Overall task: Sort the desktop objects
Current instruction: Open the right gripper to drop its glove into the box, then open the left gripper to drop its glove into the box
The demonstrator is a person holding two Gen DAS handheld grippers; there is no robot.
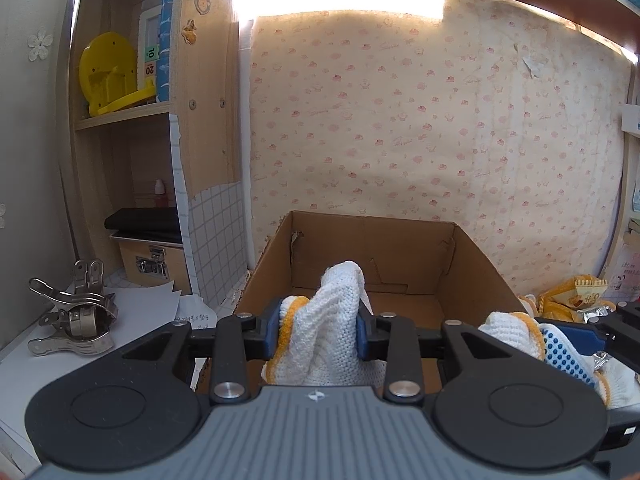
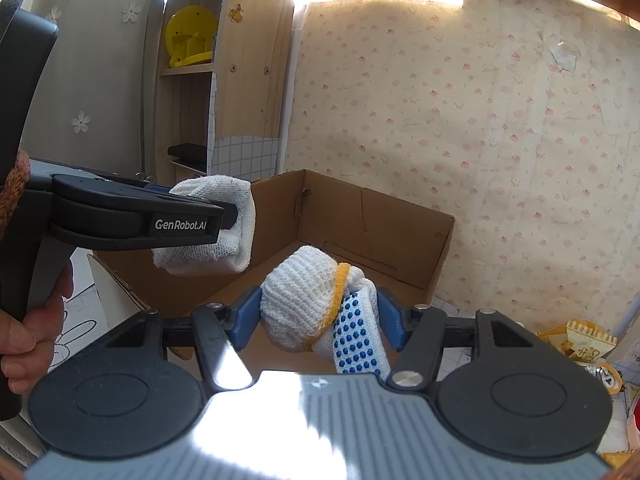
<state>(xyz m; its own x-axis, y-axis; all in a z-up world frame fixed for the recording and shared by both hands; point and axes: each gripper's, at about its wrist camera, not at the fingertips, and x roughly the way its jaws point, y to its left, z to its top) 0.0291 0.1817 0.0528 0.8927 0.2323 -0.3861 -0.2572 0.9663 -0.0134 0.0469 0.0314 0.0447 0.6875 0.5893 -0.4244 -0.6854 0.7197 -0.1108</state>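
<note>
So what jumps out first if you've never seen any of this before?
Probably the two white knit gloves, each pinched in a gripper above an open cardboard box: the left gripper holds a bunched glove, and the right gripper holds a glove with blue dots. To the left, big metal clips lie on the white desk, and a yellow plastic piece sits on the shelf.

From my left wrist view, the second glove (image 1: 560, 344) runs off behind the right hand-held gripper (image 1: 568, 338) — fingers unseen. The snack bag's (image 1: 572, 300) print is too small to read, and the cardboard box's (image 1: 400, 248) near wall sits hidden behind the first glove (image 1: 320, 332).
</note>
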